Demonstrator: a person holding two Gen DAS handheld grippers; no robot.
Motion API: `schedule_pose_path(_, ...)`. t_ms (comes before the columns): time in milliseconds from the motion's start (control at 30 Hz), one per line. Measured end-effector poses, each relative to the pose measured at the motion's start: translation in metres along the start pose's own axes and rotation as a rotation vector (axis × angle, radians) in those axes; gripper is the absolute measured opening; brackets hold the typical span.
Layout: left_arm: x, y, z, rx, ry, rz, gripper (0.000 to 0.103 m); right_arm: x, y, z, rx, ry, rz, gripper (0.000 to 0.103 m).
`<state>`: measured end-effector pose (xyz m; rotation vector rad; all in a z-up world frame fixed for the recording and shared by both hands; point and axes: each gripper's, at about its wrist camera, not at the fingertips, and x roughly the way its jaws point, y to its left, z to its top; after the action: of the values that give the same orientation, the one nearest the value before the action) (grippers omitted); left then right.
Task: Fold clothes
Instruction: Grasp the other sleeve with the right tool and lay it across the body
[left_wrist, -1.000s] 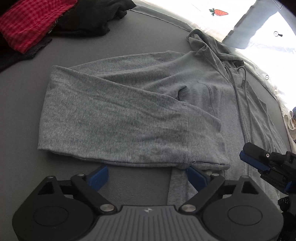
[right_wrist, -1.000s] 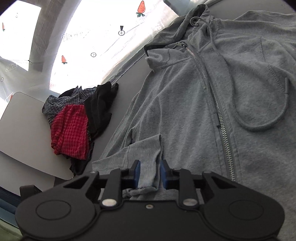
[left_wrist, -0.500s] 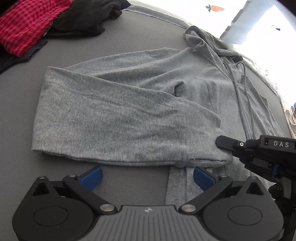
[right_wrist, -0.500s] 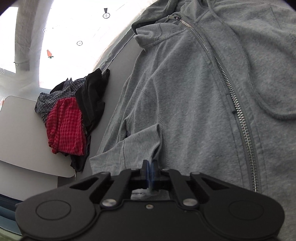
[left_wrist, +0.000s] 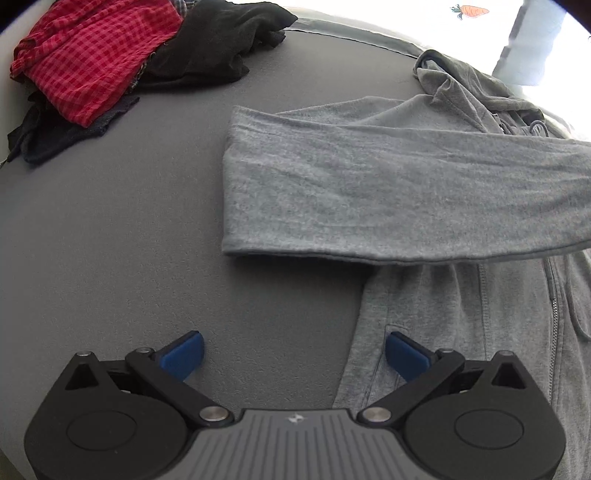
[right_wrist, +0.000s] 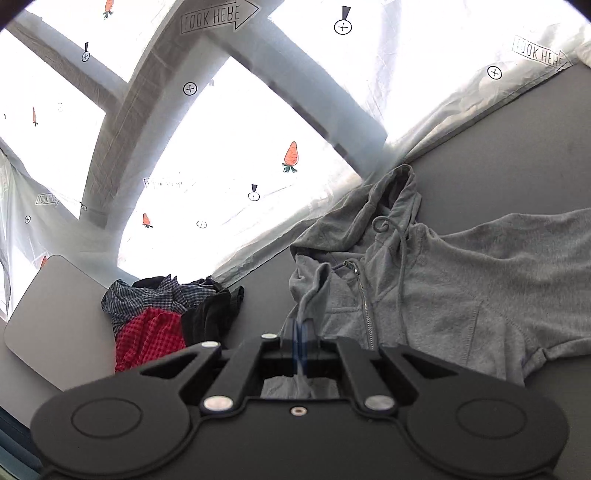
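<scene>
A grey zip hoodie (left_wrist: 461, 302) lies on the dark grey table, hood toward the far edge. One sleeve (left_wrist: 388, 206) is pulled across its chest and hangs taut toward the right. My left gripper (left_wrist: 293, 354) is open low over the table at the hoodie's hem edge, nothing between its blue fingers. In the right wrist view the hoodie (right_wrist: 461, 280) spreads ahead. My right gripper (right_wrist: 299, 343) is shut on the sleeve cuff, which stretches up from the garment into the pads.
A heap of clothes, red checked (left_wrist: 92, 55) and black (left_wrist: 218, 40), sits at the table's far left corner; the same heap (right_wrist: 162, 321) shows in the right wrist view beside a pale board (right_wrist: 51, 314). A translucent printed sheet (right_wrist: 236, 147) backs the table.
The right gripper closed on the sleeve cuff and lifted it, drawing the sleeve across the hoodie to the right. The left gripper slid left and down toward the hem; the right gripper left its view.
</scene>
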<state>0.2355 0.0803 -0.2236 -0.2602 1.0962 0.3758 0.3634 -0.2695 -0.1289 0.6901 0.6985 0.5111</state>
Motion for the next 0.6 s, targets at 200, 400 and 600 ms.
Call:
schedule_pose_path(200, 0.0, -0.003, 0.002, -0.009, -0.006, 0.011, 0.103, -0.043, -0.069, 0.034, 0.035, -0.151, -0.193, 0.002)
schedule_pose_path(400, 0.005, 0.01, 0.024, -0.095, -0.017, -0.016, 0.103, -0.033, -0.143, 0.017, 0.105, -0.065, -0.439, 0.006)
schedule_pose_path(600, 0.025, -0.023, 0.051, 0.034, 0.004, 0.032, 0.103, -0.032, -0.164, 0.007, 0.173, -0.065, -0.433, 0.048)
